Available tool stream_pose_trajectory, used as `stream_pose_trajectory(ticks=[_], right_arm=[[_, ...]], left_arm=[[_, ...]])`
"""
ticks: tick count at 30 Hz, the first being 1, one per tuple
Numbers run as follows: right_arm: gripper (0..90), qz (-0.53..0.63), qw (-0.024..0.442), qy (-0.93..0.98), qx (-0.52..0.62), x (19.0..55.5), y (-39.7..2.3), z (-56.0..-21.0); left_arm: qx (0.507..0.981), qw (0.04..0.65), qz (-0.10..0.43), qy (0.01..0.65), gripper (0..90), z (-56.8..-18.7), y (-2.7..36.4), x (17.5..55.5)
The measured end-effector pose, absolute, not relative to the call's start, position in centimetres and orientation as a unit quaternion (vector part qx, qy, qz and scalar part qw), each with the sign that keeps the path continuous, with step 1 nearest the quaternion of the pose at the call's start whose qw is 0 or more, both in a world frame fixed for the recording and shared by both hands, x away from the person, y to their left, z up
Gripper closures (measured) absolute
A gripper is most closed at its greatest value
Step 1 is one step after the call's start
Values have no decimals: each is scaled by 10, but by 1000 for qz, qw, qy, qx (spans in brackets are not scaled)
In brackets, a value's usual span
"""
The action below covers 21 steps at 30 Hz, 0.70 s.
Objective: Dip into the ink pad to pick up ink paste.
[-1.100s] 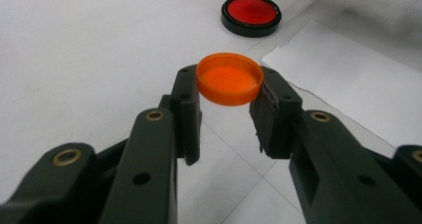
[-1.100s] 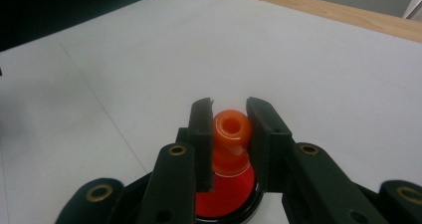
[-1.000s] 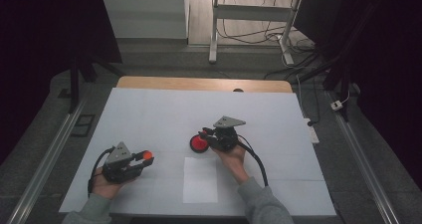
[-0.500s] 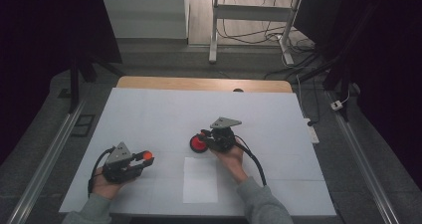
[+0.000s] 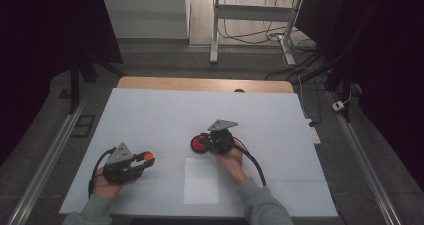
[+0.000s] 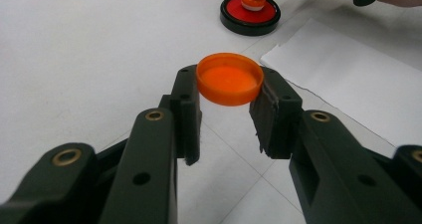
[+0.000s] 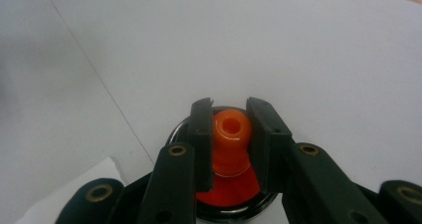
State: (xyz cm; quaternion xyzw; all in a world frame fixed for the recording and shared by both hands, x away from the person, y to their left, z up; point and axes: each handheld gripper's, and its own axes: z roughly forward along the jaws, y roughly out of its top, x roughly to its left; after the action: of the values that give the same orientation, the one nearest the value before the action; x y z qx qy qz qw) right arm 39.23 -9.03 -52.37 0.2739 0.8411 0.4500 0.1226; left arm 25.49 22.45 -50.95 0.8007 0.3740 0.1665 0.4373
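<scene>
My left gripper is shut on an orange round cap, held level just above the white table; in the high view that left gripper sits at the front left with the cap at its tip. My right gripper is shut on an orange stamp knob, which stands in a round black-rimmed red ink pad. The high view puts the right gripper near the table's middle over that red pad. The left gripper view has the pad and stamp far off.
A white sheet of paper lies between my hands near the front edge; its corner shows by the pad. The white table cover stretches back to a wooden edge. Metal rails flank both sides.
</scene>
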Motion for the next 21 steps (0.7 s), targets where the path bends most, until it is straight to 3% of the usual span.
stream_pose_trajectory(ticks=[21], right_arm=[[728, 434, 154, 849, 260, 386, -85, -525]], left_arm=[[802, 435, 167, 374, 651, -510, 224, 255]])
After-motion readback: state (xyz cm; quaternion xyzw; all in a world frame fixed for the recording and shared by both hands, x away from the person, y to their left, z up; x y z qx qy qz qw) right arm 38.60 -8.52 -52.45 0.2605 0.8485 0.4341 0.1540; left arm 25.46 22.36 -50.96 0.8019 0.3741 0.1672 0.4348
